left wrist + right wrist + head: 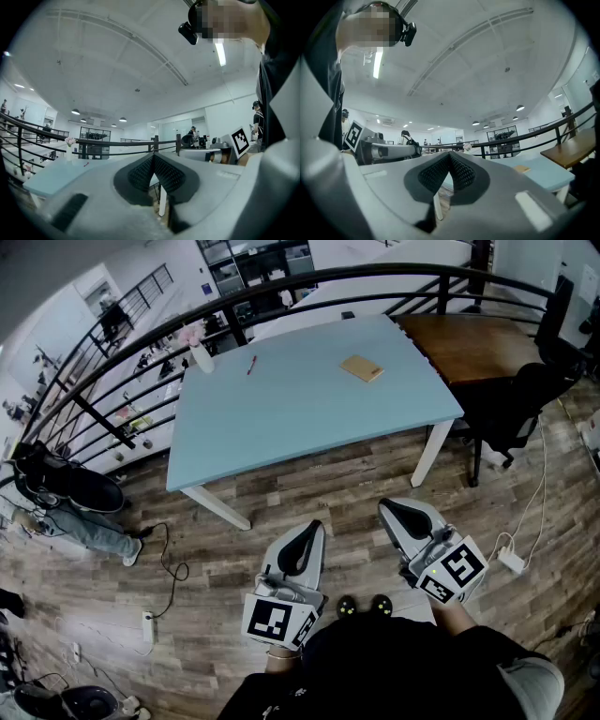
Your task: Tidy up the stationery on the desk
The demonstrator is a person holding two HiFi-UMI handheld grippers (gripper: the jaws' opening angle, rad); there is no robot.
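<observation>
Head view: square marker [274,620] on left claw [312,527].

Two grippers are counted: the left gripper [313,525] and the right gripper [385,506]. One blue table [281,418] is seen. One red pen [251,365], one tan notepad [362,368] and one vase [201,356] are counted. One brown desk [478,343] is seen, and one black chair [520,409] can be plainly made out. One railing [309,282] is counted. Two shoes [347,607] and one white adapter [512,561] are seen.
</observation>
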